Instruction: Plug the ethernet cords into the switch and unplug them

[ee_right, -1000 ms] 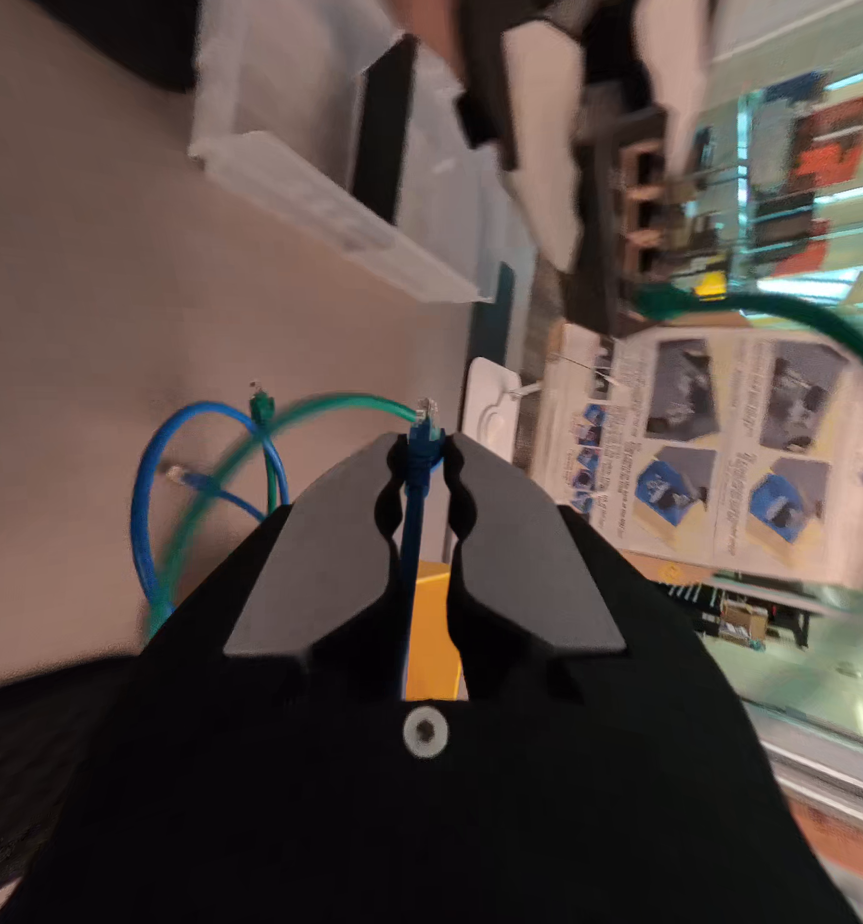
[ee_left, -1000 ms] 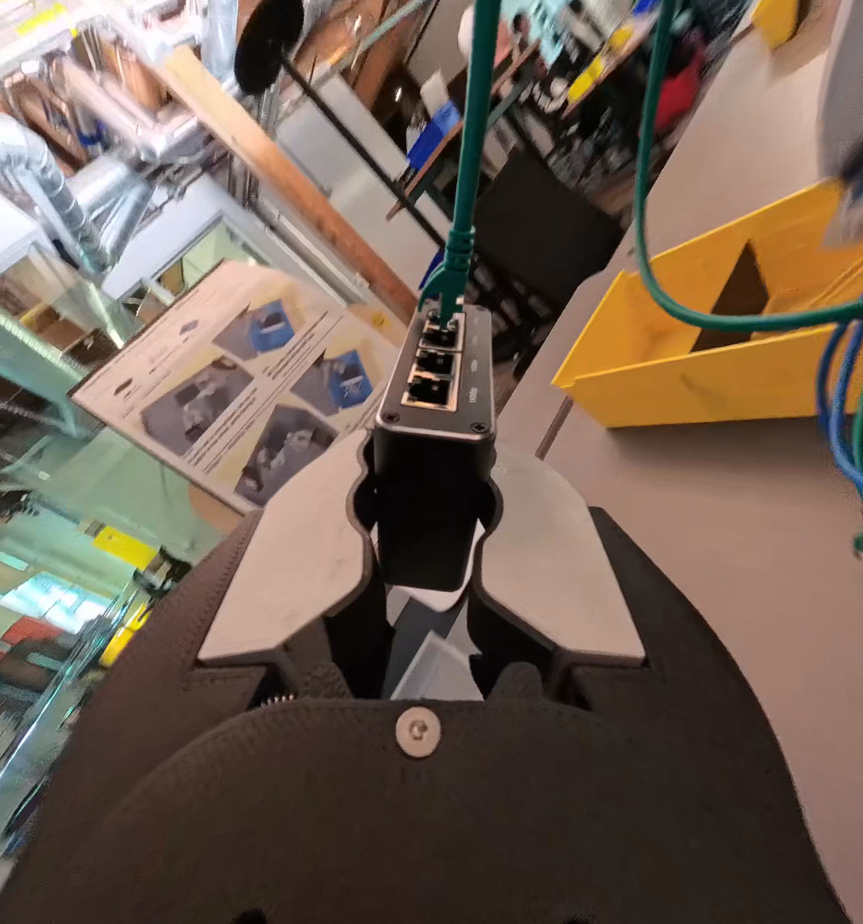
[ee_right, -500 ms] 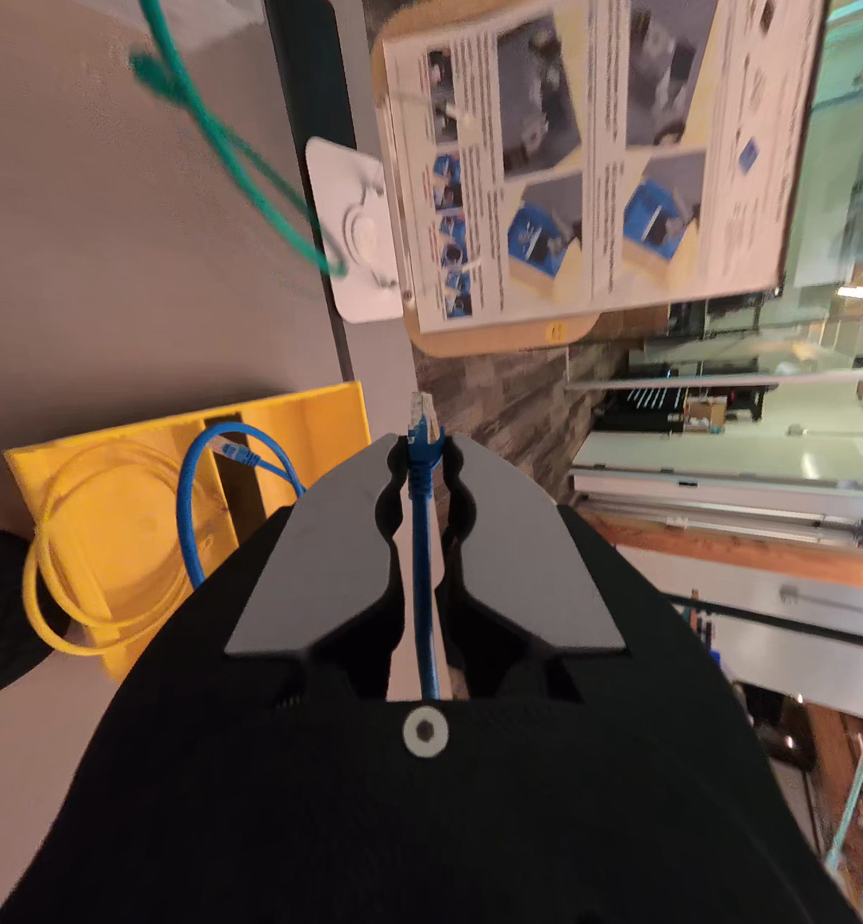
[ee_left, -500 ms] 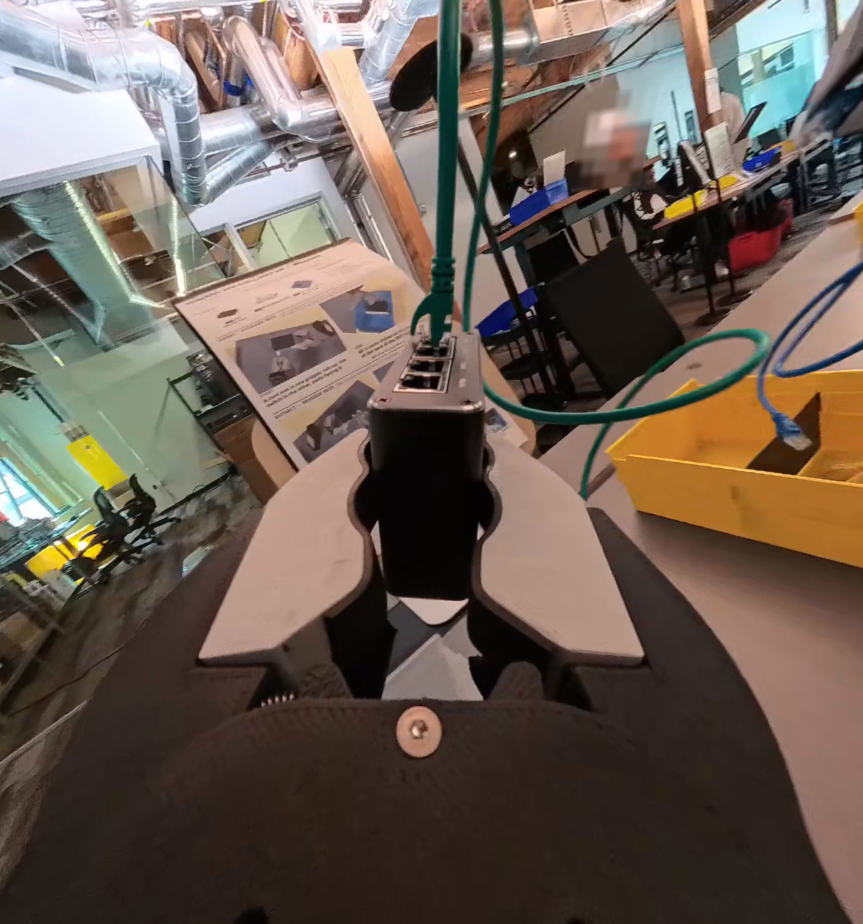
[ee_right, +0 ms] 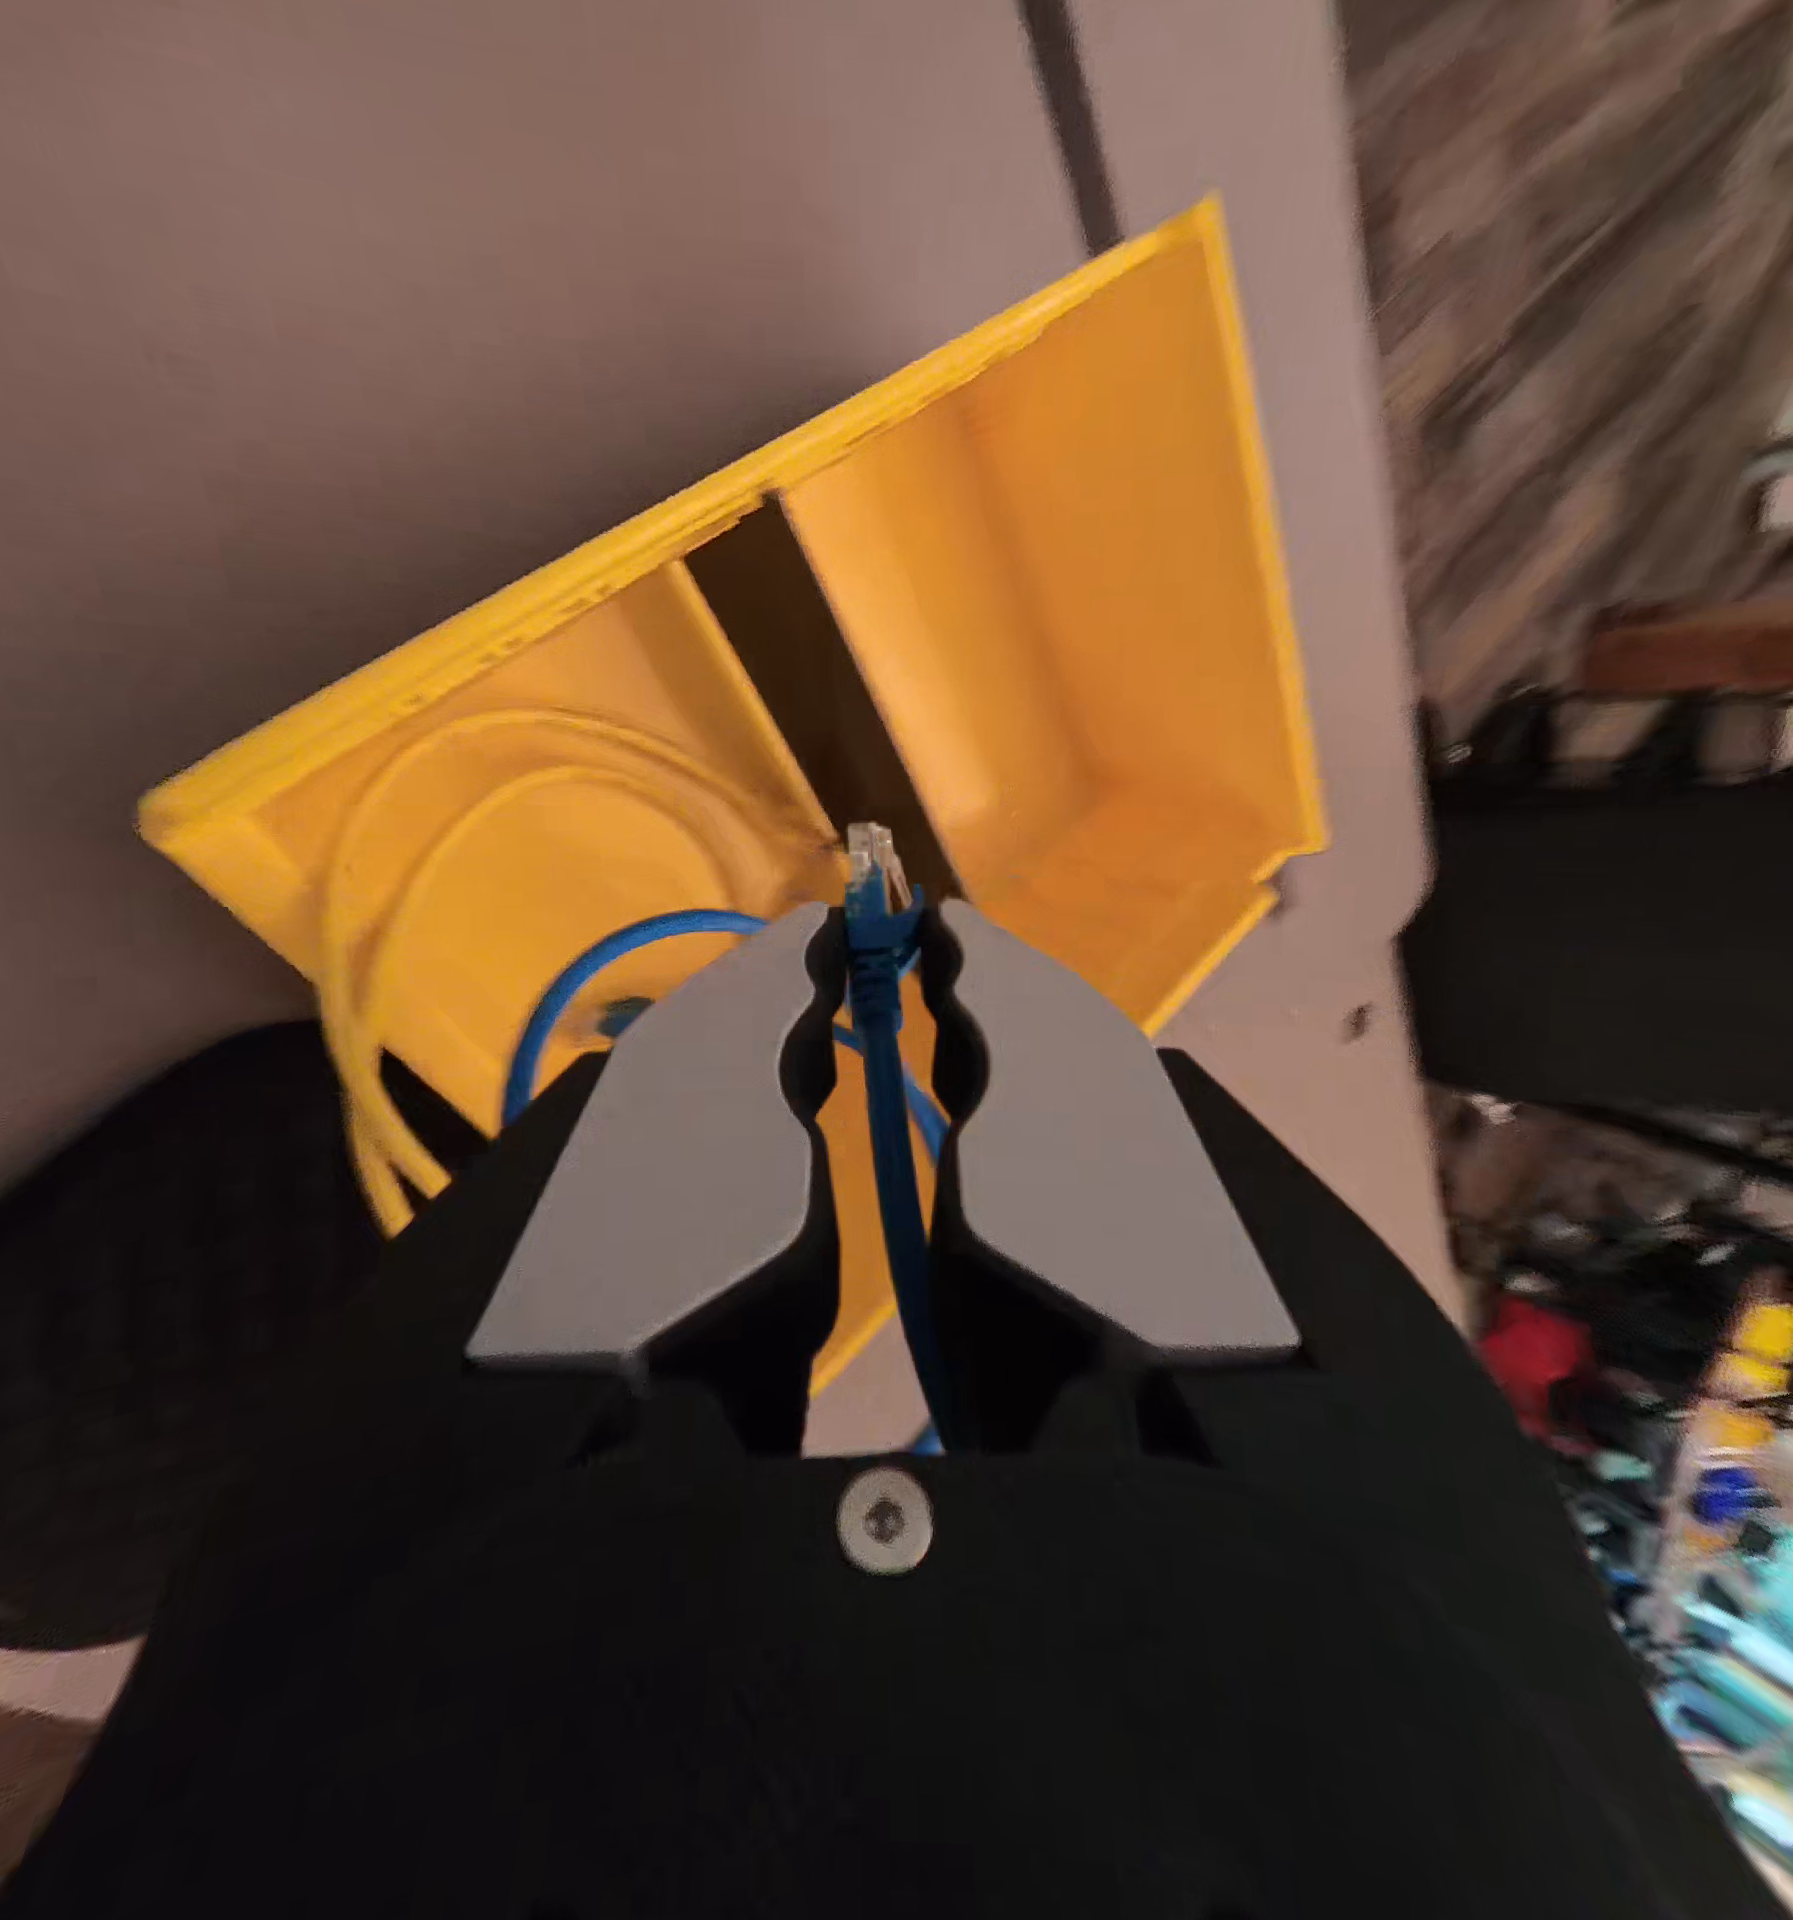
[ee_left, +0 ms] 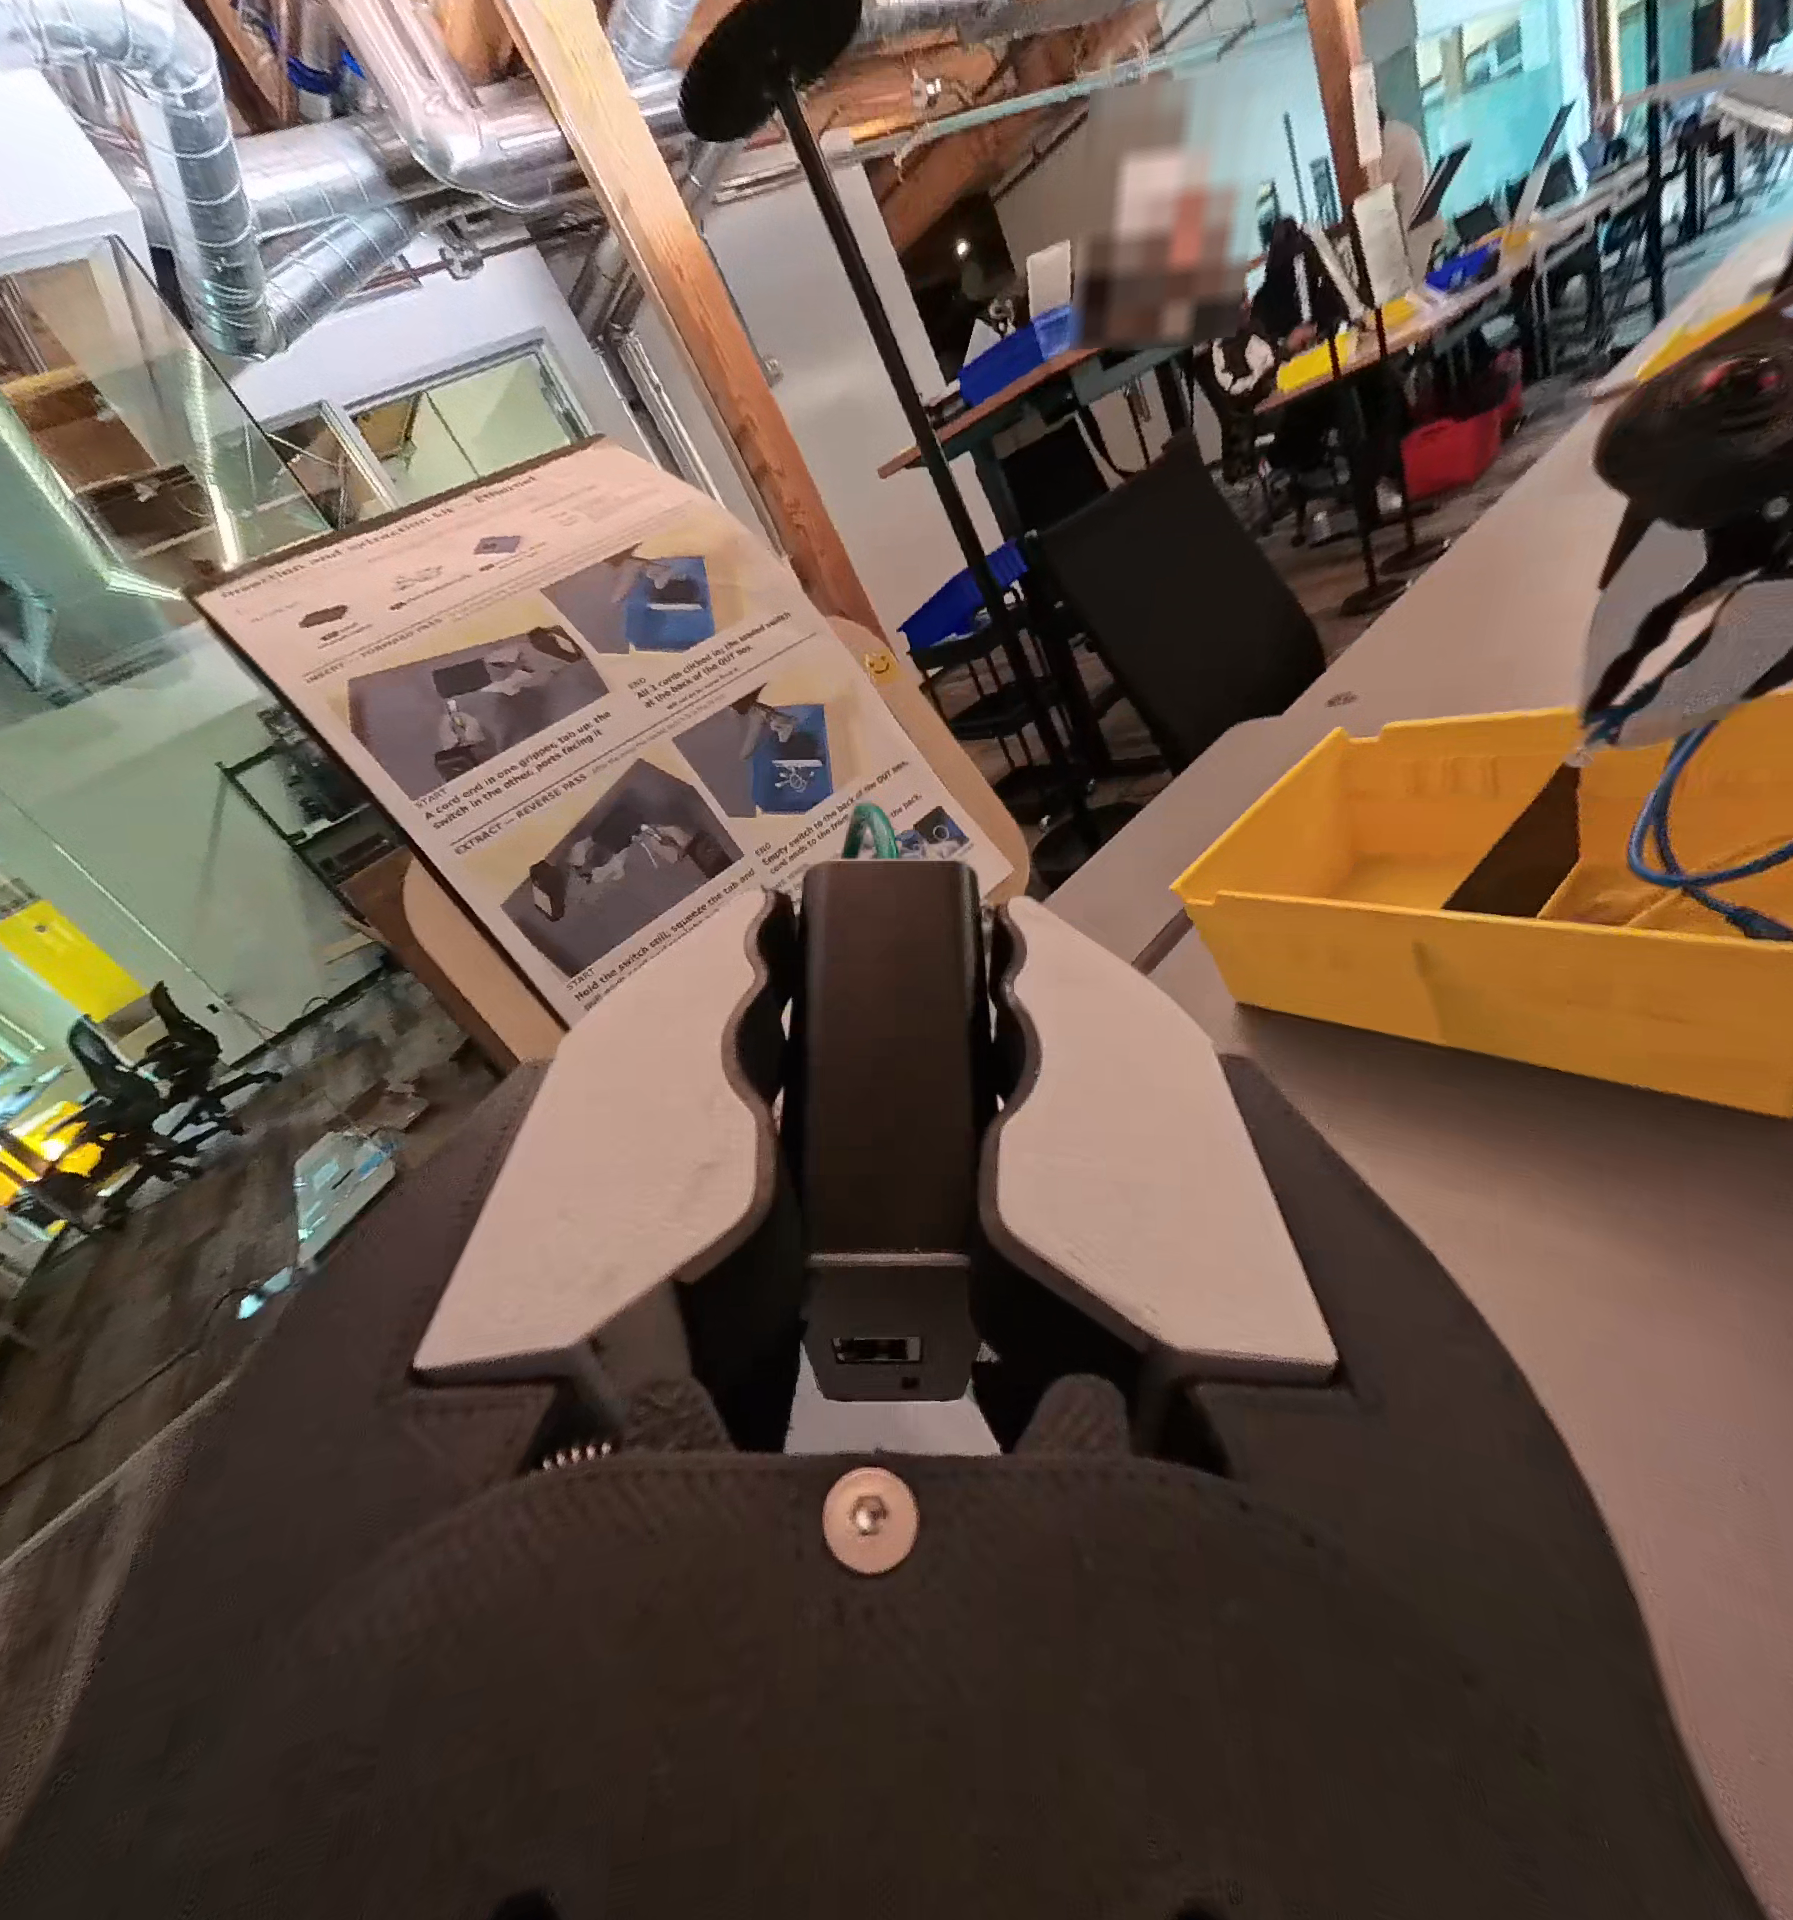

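My left gripper (ee_left: pixel 887 914) is shut on the black switch (ee_left: pixel 887 1049), held in the air with its ports facing away and hidden. A bit of green cord (ee_left: pixel 869 831) shows behind its far end. My right gripper (ee_right: pixel 876 914) is shut on the blue ethernet cord (ee_right: pixel 887 1049), whose clear plug (ee_right: pixel 871 847) sticks out past the fingertips. It hangs over the yellow bin (ee_right: pixel 1079 582). The right gripper also shows in the left wrist view (ee_left: pixel 1640 696) at the far right, with the blue cord (ee_left: pixel 1692 852) looping down into the bin (ee_left: pixel 1391 966).
The bin has a dark divider (ee_right: pixel 819 686); a coiled yellow cord (ee_right: pixel 404 883) lies in its left compartment. It stands on a grey table (ee_left: pixel 1494 1299). A leaning instruction board (ee_left: pixel 601 727) stands past the table edge. A black lamp pole (ee_left: pixel 902 395), chairs and desks stand beyond. Spacing between my two grippers at the tips: around 40 cm.
My left gripper has tipped the switch so its ports now face away and the green cord is nearly hidden. My right gripper has swung with the blue cord to over the yellow bin.
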`<state>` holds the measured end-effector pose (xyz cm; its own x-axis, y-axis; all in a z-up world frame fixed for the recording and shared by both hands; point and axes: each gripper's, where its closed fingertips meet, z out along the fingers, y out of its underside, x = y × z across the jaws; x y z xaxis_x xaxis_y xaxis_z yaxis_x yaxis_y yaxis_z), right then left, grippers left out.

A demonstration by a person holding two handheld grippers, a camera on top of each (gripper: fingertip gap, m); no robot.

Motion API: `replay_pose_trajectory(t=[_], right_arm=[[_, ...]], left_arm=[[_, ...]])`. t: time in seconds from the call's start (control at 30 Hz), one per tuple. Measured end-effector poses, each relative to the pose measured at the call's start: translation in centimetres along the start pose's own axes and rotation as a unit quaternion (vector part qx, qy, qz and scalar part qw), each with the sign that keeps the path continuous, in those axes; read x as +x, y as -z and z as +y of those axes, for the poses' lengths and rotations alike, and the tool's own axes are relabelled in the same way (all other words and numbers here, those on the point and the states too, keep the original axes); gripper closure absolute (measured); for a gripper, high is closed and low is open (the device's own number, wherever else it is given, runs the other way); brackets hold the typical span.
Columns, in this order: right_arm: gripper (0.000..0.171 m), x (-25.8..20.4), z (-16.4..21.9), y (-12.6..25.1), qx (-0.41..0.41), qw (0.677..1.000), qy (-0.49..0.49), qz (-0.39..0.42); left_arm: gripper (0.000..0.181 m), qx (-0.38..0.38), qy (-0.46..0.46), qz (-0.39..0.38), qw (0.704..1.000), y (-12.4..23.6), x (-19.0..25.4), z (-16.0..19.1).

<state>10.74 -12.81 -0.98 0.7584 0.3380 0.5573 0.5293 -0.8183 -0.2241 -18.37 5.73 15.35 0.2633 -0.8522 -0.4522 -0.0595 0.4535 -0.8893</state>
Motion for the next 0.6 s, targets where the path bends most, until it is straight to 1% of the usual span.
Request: replay_pose_trajectory(t=[0.07,0.1,0.13,0.2,0.27,0.3,0.33,0.4,0.5,0.6], right_arm=[[0.157,-1.6,0.6,-1.3,-0.027,0.999,-0.038,-0.028],[0.156,-2.8,1.0,-1.9,-0.05,0.995,-0.067,-0.061],[0.156,-4.1,1.2,-2.3,-0.068,0.987,-0.109,-0.094],[0.155,-7.1,1.0,-2.8,-0.093,0.958,-0.197,-0.185],[0.153,-9.2,0.0,-3.1,-0.092,0.93,-0.252,-0.252],[0.16,-9.6,-0.7,-3.3,-0.078,0.921,-0.273,-0.268],[0.161,-9.8,-1.4,-3.3,-0.059,0.914,-0.287,-0.282],[0.161,-8.7,-2.4,-3.4,-0.016,0.918,-0.297,-0.263],[0.147,-5.4,-2.8,-2.1,0.049,0.938,-0.279,-0.2],[0.129,-2.5,-1.5,0.3,0.093,0.962,-0.221,-0.133]], left_arm=[[0.146,-0.007,-0.014,0.007,1.0,-0.4,0.8,0.1],[0.146,-0.007,-0.014,0.015,1.0,-0.6,1.3,0.1],[0.146,-0.006,-0.013,0.023,1.0,-0.8,1.8,0.0],[0.146,-0.008,-0.014,0.037,0.999,-1.1,2.7,0.0],[0.146,-0.012,-0.02,0.043,0.999,-1.4,3.4,0.0],[0.146,-0.014,-0.024,0.045,0.999,-1.5,3.6,0.1],[0.146,-0.016,-0.027,0.046,0.998,-1.6,3.9,0.2],[0.146,-0.019,-0.03,0.051,0.998,-1.8,4.2,0.3],[0.146,-0.02,-0.031,0.055,0.998,-1.9,4.5,0.3],[0.146,-0.018,-0.03,0.057,0.998,-1.8,4.6,0.2]])
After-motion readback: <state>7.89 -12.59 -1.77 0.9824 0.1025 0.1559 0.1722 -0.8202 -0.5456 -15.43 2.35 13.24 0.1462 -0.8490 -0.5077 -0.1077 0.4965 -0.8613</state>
